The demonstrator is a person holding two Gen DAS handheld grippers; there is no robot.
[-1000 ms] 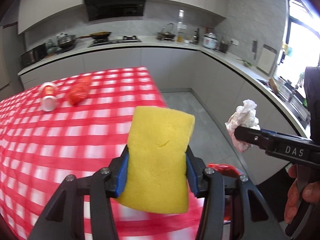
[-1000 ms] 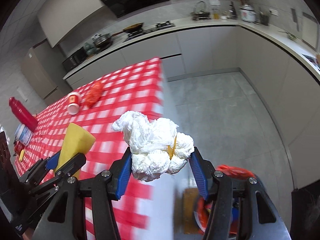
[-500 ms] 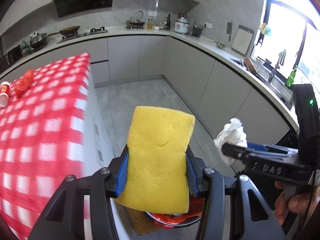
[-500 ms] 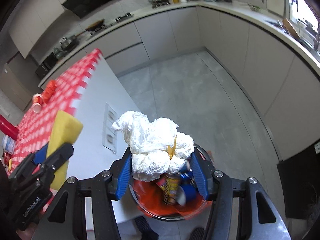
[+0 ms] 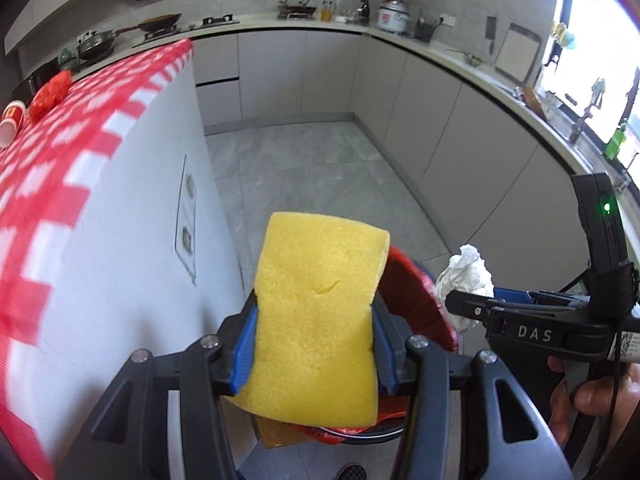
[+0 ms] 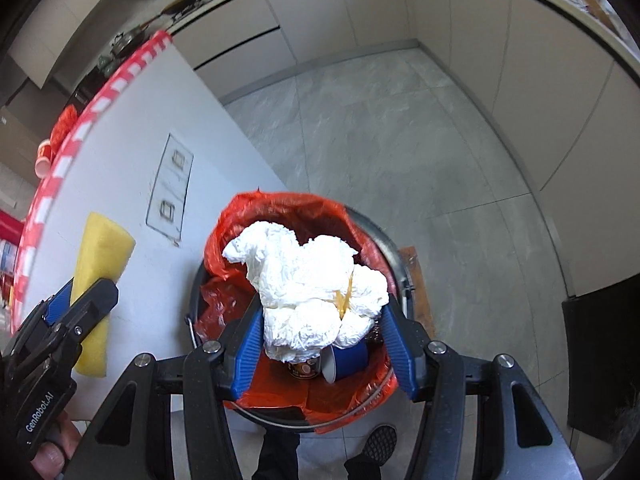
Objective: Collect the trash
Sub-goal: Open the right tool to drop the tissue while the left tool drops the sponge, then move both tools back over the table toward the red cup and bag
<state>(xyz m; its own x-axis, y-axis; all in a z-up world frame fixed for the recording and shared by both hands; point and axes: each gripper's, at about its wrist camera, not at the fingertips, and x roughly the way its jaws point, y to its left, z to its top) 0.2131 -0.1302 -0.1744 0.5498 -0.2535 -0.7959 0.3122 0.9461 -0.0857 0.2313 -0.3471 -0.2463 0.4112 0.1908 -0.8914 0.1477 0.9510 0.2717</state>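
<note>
My left gripper (image 5: pixel 314 344) is shut on a yellow sponge (image 5: pixel 320 312), held upright over the near rim of a trash bin (image 5: pixel 416 304) lined with a red bag. My right gripper (image 6: pixel 320 344) is shut on a crumpled white paper wad (image 6: pixel 312 280) directly above the open trash bin (image 6: pixel 280 240). Inside the bin lie a blue cup (image 6: pixel 348 362) and a can (image 6: pixel 304 368). In the right wrist view the sponge (image 6: pixel 100 272) and the left gripper (image 6: pixel 76 304) sit to the left. In the left wrist view the paper wad (image 5: pixel 466 276) shows at the right.
The white side of the table (image 5: pixel 120 260) with a red checked cloth (image 5: pixel 60 160) stands left of the bin. A paper cup (image 5: pixel 10 128) and a red crumpled bag (image 5: pixel 50 94) lie on the cloth. Grey tiled floor (image 6: pixel 380 140) and kitchen cabinets surround. A shoe (image 6: pixel 378 446) is below the bin.
Both grippers have come off the table and sunk toward the floor. The bin now lies right under the paper wad, and the sponge has reached the bin's rim.
</note>
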